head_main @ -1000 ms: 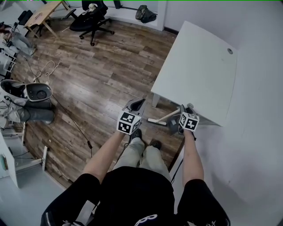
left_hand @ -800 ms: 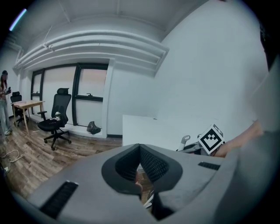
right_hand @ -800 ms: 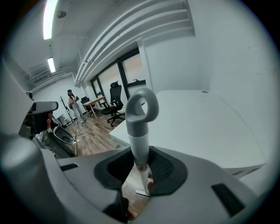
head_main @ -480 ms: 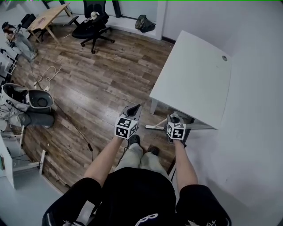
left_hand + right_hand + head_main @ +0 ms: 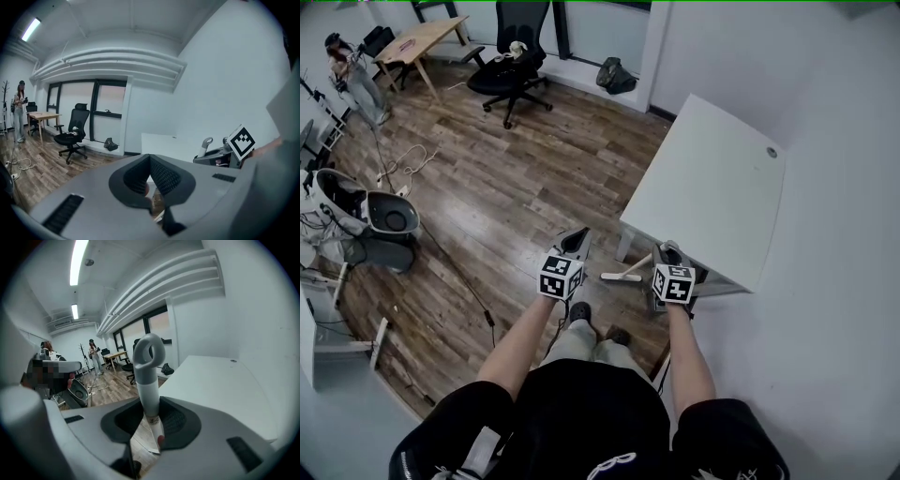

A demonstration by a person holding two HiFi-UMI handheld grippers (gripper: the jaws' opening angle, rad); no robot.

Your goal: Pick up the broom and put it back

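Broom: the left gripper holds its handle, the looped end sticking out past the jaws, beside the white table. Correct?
No: the right gripper holds the broom handle, as the right gripper view shows. Its looped end does stick out past the jaws, beside the white table.

White table, brown wood-grain floor, black chair, pale grey broom handle, black-and-white marker cube

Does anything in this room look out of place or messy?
Loose cables sprawl across the wooden floor at the left, which looks untidy. The broom slants beside the white table, clamped near its loop end in the right gripper. Nothing looks spilled or broken.
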